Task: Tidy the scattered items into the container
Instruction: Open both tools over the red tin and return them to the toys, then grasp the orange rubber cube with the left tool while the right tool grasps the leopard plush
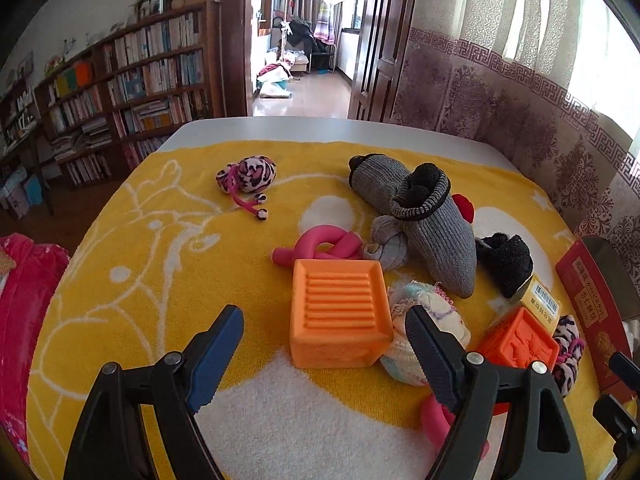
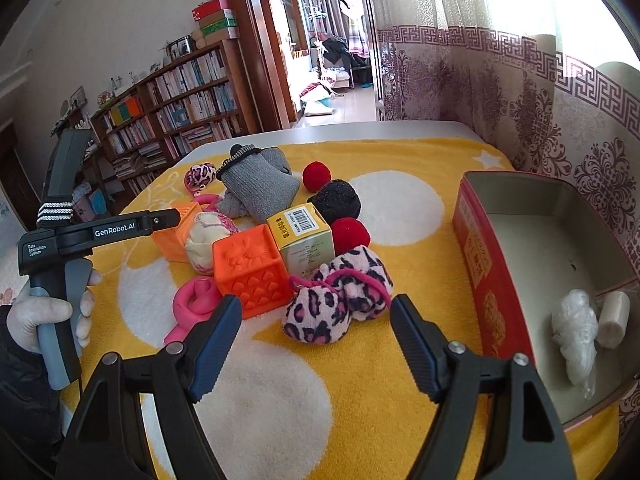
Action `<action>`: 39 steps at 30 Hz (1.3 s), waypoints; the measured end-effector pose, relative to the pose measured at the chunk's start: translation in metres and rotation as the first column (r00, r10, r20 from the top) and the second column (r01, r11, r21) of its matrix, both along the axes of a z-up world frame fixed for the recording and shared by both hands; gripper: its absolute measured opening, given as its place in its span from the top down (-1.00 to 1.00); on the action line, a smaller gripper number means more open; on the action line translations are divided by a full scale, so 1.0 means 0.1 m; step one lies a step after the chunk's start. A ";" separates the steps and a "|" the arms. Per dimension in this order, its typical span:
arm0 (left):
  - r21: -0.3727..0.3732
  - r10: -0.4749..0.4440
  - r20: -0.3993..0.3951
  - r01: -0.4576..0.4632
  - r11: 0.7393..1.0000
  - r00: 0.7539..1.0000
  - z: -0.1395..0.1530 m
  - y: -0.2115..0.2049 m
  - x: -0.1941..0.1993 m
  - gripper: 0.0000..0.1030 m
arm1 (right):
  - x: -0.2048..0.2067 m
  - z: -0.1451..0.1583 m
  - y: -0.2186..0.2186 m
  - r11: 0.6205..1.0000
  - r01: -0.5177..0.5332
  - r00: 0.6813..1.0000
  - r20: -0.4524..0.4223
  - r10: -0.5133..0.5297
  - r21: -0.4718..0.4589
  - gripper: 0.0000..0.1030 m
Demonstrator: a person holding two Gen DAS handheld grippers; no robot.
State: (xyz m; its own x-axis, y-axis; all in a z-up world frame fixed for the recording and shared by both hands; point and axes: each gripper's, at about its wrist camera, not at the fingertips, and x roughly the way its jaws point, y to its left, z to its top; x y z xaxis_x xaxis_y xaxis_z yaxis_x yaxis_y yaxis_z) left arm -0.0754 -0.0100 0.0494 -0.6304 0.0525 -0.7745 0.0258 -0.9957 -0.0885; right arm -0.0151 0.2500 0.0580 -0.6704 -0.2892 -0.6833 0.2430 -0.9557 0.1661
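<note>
Both tongs are held spread, with nothing gripped. The left tongs [image 1: 324,344] are poised just before a ribbed orange block [image 1: 338,312], which lies between the fingertips' line and a pink ring [image 1: 320,248] beyond. The right tongs [image 2: 314,328] are aimed at a leopard pouch [image 2: 320,316] just ahead. The red tin [image 2: 520,248] is seen to their right, with a plastic wad [image 2: 576,336] inside.

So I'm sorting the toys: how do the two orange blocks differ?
The left block shows a ribbed top; the right block shows a raised picture on top and hearts on its side. The left block sits beside the left gripper, the right block against the yellow box. Both are orange, soft-looking cubes.
</note>
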 end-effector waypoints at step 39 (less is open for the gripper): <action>0.099 -0.103 -0.012 0.103 0.990 0.995 -0.29 -0.12 -0.15 -0.05 | -0.32 -0.23 -0.20 0.999 0.016 0.995 0.103 -0.019 0.032 -0.55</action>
State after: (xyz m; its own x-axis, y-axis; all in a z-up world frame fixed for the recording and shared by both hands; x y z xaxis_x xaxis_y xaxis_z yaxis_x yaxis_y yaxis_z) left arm -0.0907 -0.0218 0.0200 -0.6231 0.1942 -0.7577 -0.0773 -0.9792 -0.1874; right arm -0.0474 0.2304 0.0345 -0.6009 -0.2552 -0.7575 0.2094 -0.9648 0.1590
